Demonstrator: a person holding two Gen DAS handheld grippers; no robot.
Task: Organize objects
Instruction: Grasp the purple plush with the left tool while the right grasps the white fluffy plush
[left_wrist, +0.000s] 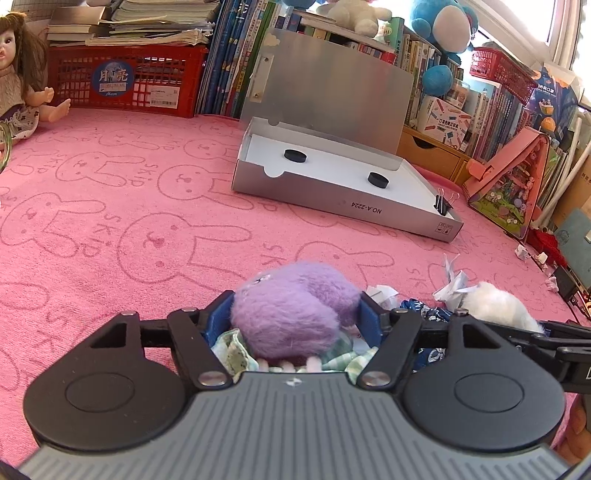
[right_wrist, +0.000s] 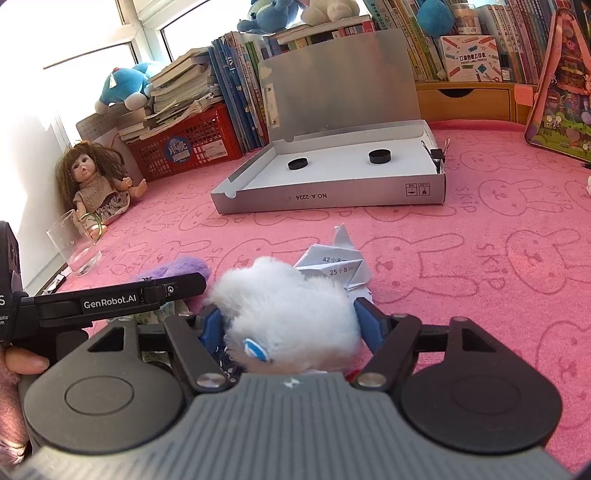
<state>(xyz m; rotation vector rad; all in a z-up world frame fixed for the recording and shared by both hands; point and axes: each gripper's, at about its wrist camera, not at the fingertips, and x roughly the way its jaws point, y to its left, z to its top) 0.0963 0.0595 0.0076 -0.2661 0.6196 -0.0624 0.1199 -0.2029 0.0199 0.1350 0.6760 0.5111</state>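
1. Purple plush toy (left_wrist: 295, 314) sits right btwn the blue pads of the left gripper (left_wrist: 291, 314); jaws partway in, pressing its fur on both sides = gripped. Green check cloth bunched under it.
2. White plush toy (right_wrist: 288, 314) is likewise btwn the pads of the right gripper (right_wrist: 288, 317); jaws partway in, fur squeezed both sides = gripped. Folded paper w/ sums (right_wrist: 332, 266) lies just beyond it, touching or nearly so.
3. Both toys rest low on the pink bunny mat (left_wrist: 110, 221), side by side: purple on the left, white on the right, grippers close together.
4. Key relation: open silver box (right_wrist: 332, 173) lies far and straight ahead of the right gripper, far and slightly right of the left one. Tray's long axis runs left-right, lid standing up at the far side.
5. Judgement: right hand looks better lined up w/ the tray; both need to lift over its near wall. Two black discs (right_wrist: 297, 163) and a binder clip (right_wrist: 437, 155) already inside.
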